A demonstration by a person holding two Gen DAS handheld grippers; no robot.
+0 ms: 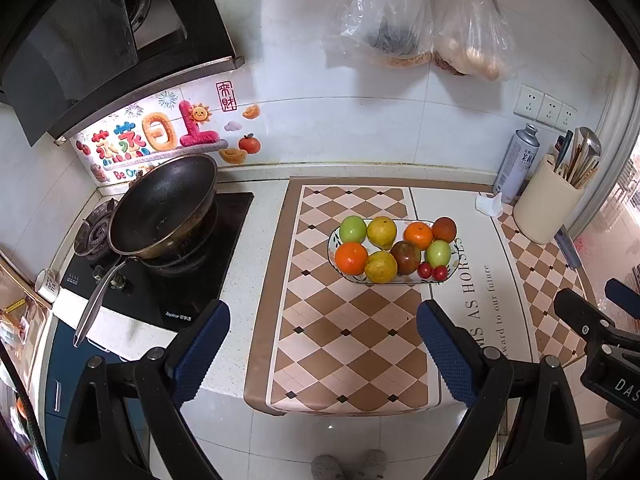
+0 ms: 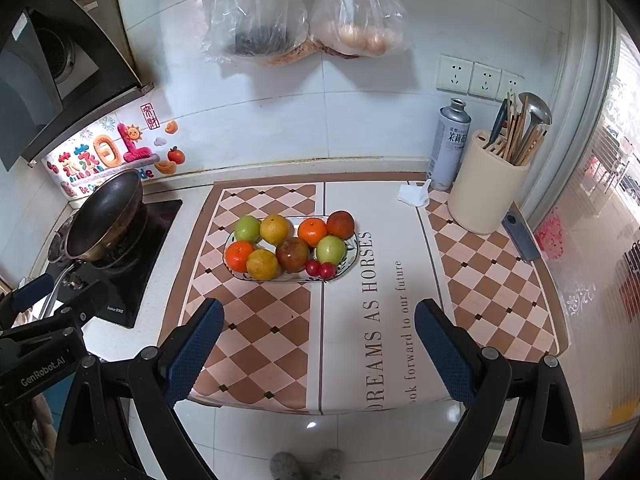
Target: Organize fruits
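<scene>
Both grippers released, left gripper (image 1: 323,334), right gripper (image 2: 319,334), mat (image 2: 376,320) reading "DREAMS AS HORSES"

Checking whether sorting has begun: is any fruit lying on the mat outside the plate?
No. In the right wrist view every fruit, including the two cherry tomatoes, sits inside the plate, and the mat around it holds none.

At six o'clock the frame edge cuts off the grey slippers (image 2: 307,465). The fruit hides most of the plate (image 2: 352,258). Behind cloudy plastic, the contents of the hanging bags (image 1: 424,24) stay unclear.
</scene>
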